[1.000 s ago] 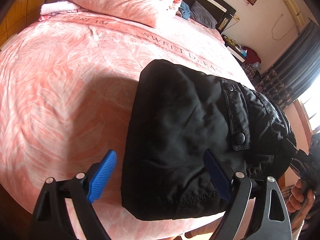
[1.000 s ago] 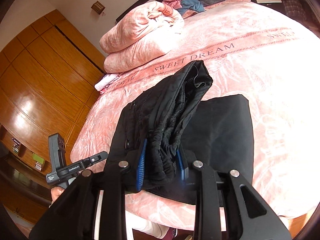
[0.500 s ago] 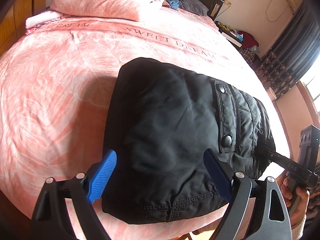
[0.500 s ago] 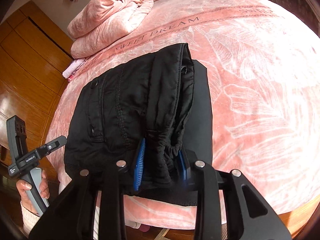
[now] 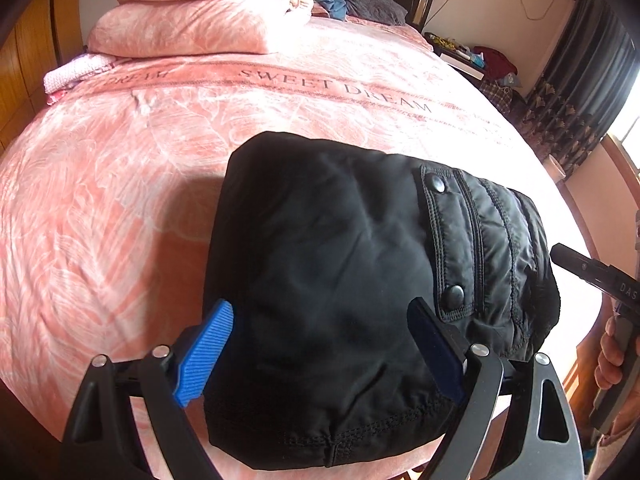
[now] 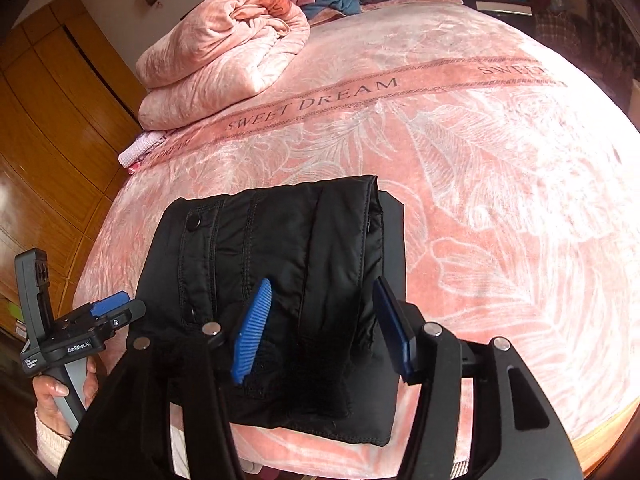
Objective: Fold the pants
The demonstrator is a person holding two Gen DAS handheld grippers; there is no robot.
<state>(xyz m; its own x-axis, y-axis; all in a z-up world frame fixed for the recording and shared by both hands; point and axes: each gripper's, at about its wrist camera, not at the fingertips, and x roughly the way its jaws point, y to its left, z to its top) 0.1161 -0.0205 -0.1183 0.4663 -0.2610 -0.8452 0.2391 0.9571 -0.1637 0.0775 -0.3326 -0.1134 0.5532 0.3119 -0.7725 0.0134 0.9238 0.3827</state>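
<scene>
Black padded pants (image 5: pixel 340 248) lie folded in a thick pile near the front edge of the pink bed. My left gripper (image 5: pixel 320 320) hovers over the pile's near end, open wide, its blue pads clear of the cloth. In the right wrist view the pants (image 6: pixel 280 240) lie flat, the waistband end nearest. My right gripper (image 6: pixel 322 292) is opening; the folded cloth lies between and below its blue pads (image 6: pixel 252 328), which do not press on it. A hand holds the left gripper (image 6: pixel 100 312) at the pile's left side.
A pink "SWEET DREAM" blanket (image 6: pixel 480 160) covers the bed. A folded pink duvet (image 6: pixel 224 52) lies at the far left, with pillows and clothes by the headboard. A wooden wardrobe (image 6: pixel 48 140) stands left, and a cluttered nightstand (image 5: pixel 468 56) and dark curtains (image 5: pixel 580 92) right.
My right gripper's jaws have parted and let go of the bunched waistband. The raised fold has come down flat on the pile. The left gripper has shifted slightly, still open.
</scene>
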